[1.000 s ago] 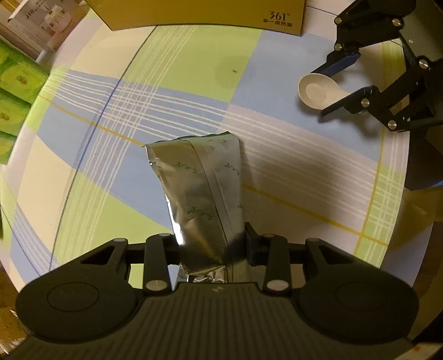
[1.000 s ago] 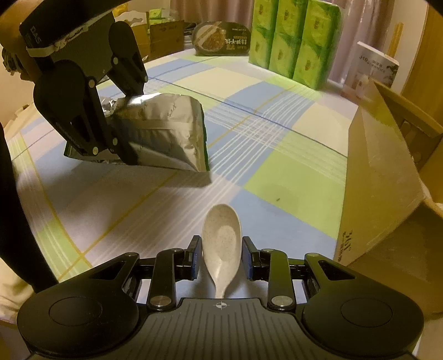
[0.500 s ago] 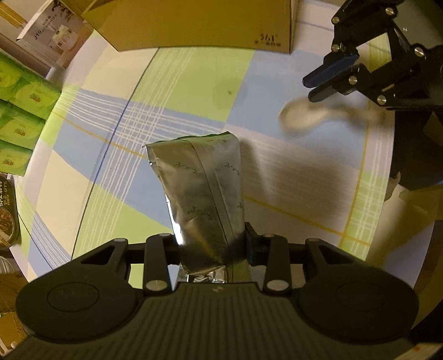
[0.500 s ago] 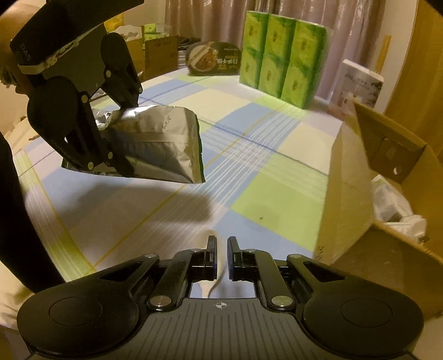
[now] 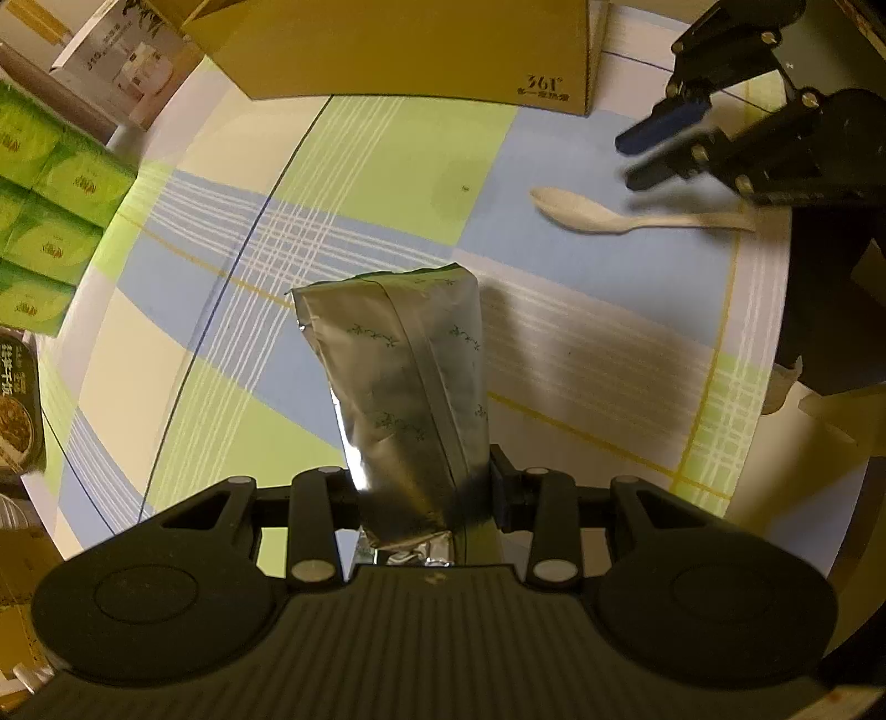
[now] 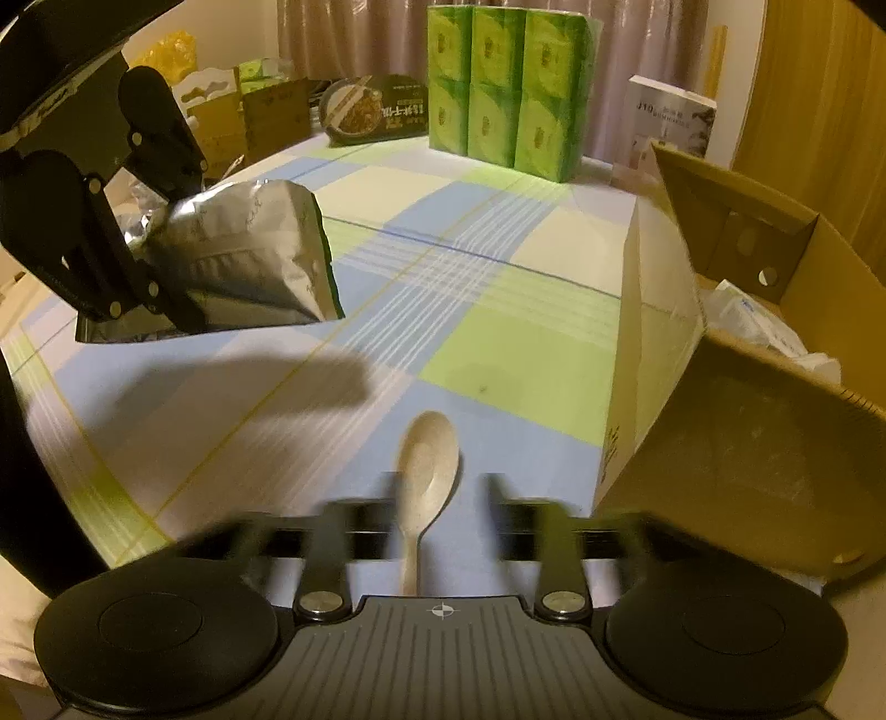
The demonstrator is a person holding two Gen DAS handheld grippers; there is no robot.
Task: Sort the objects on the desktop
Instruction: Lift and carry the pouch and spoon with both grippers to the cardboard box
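Note:
My left gripper (image 5: 423, 487) is shut on the lower end of a silver foil pouch (image 5: 404, 376) and holds it above the checked tablecloth. In the right wrist view the same gripper (image 6: 166, 266) hangs at the left with the pouch (image 6: 255, 249) sticking out of it. A beige spoon (image 6: 429, 465) lies flat on the cloth, bowl pointing away. My right gripper (image 6: 443, 498) is opening, its blurred fingers standing either side of the spoon without touching it. The left wrist view shows the spoon (image 5: 598, 213) below the right gripper (image 5: 637, 158).
An open cardboard box (image 6: 664, 332) with white things inside stands right of the spoon, also seen as the box (image 5: 415, 50) at the top. Green tissue packs (image 6: 509, 94), a food bowl (image 6: 376, 111) and a white carton (image 6: 670, 122) line the far edge.
The right jaws went from around the spoon to fully shut, then apart again; the spoon now lies flat on the cloth. The left gripper has risen a little with the pouch.

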